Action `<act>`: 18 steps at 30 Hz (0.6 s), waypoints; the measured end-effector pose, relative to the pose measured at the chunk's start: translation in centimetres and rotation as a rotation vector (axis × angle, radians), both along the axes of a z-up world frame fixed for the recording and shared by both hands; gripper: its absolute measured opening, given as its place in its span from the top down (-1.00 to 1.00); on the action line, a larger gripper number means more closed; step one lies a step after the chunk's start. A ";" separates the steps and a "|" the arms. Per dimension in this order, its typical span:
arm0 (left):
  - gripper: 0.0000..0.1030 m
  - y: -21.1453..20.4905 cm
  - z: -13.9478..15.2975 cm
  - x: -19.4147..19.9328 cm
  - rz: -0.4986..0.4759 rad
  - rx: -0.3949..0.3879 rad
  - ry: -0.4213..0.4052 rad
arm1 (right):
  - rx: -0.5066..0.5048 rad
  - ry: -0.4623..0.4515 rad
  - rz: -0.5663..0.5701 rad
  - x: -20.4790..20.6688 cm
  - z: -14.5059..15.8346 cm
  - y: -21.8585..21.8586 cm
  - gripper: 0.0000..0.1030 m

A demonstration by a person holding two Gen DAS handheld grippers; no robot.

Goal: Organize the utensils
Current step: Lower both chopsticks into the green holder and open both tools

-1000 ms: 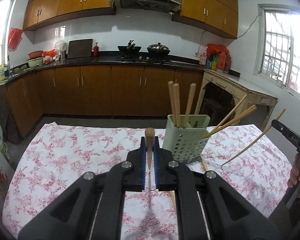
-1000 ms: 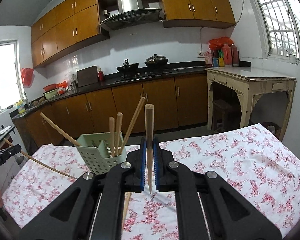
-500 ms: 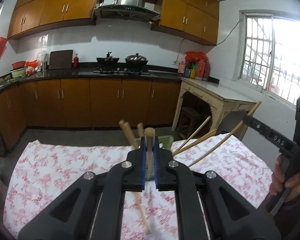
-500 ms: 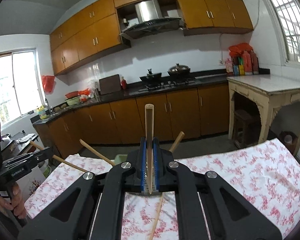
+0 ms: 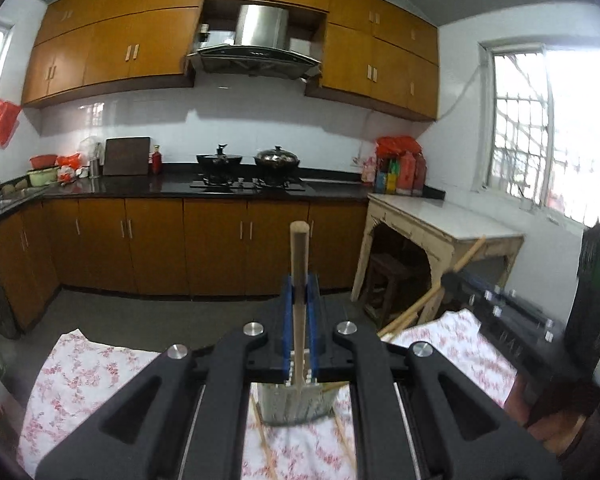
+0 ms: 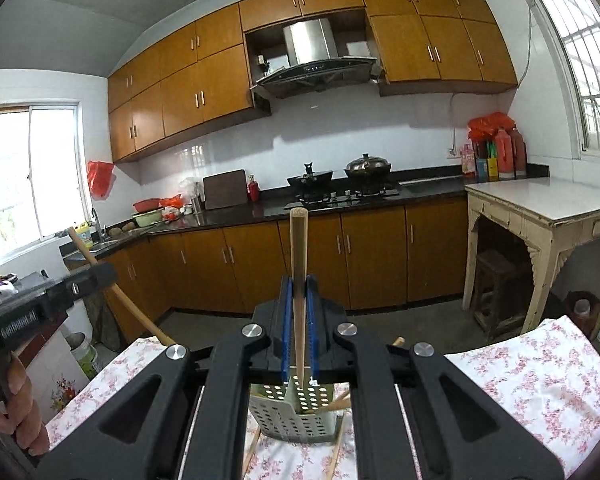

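Note:
My left gripper (image 5: 299,294) is shut on a wooden chopstick (image 5: 299,256) that stands upright between the blue pads. My right gripper (image 6: 299,296) is likewise shut on an upright chopstick (image 6: 299,248). Both hang above the pale green perforated utensil holder (image 5: 292,400) (image 6: 296,412), which shows below the jaws on the floral tablecloth (image 6: 540,372). The holder has chopsticks leaning in it (image 6: 338,402). Loose chopsticks (image 5: 264,440) lie on the cloth beside it. Each view catches the other gripper at its edge: the right one (image 5: 504,316), the left one (image 6: 44,300).
A person's hand (image 6: 20,404) grips the left tool's handle. Beyond the table are brown base cabinets (image 5: 212,248), a dark counter with two pots (image 5: 248,158), a worn white side table (image 6: 540,208) with a stool (image 6: 496,292) under it, and windows on both sides.
Both grippers have risen with their chopsticks still clamped. The holder has dropped from ahead of the fingers to below them, and the two tools have come closer together.

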State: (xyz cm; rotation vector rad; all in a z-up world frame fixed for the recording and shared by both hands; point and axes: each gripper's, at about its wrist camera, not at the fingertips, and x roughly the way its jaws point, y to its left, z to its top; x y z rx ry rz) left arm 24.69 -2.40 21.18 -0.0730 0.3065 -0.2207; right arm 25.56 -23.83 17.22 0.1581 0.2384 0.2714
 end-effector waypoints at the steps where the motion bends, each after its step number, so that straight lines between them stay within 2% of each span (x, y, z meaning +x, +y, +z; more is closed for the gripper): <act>1: 0.85 0.1 0.2 0.3 0.010 -0.009 -0.006 | -0.001 0.003 -0.002 0.2 -0.2 0.1 0.86; 6: 0.85 -0.1 0.5 2.4 0.053 0.007 -0.015 | -0.012 0.037 -0.007 1.5 -1.3 0.3 0.85; 18: 0.85 -0.2 -4.8 6.5 0.072 0.020 0.113 | -0.033 0.159 -0.007 4.2 -4.3 1.4 0.85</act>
